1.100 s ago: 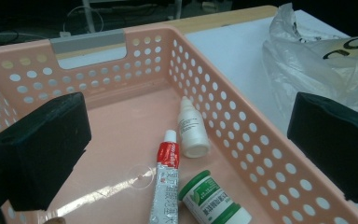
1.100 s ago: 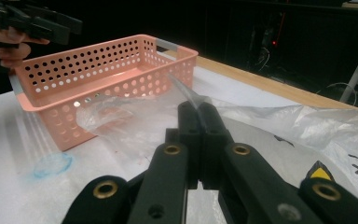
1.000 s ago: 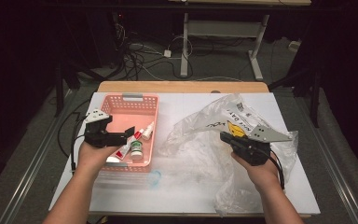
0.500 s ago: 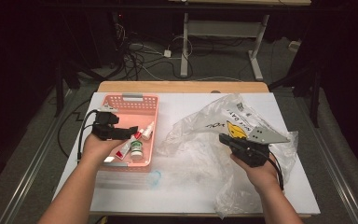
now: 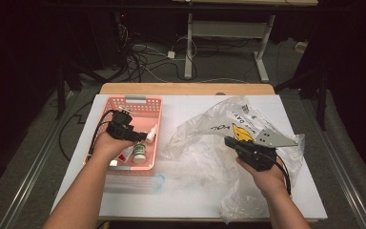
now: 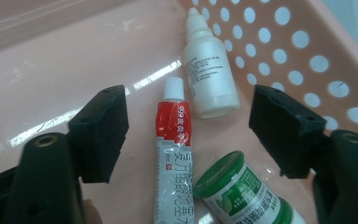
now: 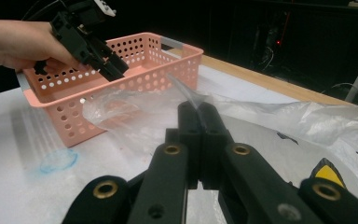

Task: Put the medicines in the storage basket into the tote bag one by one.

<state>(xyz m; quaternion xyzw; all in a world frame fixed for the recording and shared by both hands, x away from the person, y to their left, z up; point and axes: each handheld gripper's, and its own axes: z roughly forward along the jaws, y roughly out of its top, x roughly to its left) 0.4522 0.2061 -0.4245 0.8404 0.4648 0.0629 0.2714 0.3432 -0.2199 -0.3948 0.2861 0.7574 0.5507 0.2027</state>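
Ointment tube point(image 6: 173, 154), red and white, white cap: lies flat on the floor of the pink basket point(image 5: 148, 102), left side of the table. Long axis runs away from the left gripper point(image 6: 186, 128), cap at the far end, tube between the jaws; these have just been closing, pads apparently not yet touching it. White dropper bottle point(image 6: 208, 74) beyond, green-lidded jar point(image 6: 240, 193) just right. Right gripper point(image 7: 199, 116), well apart, is clamped on the clear plastic bag point(image 5: 219, 138)
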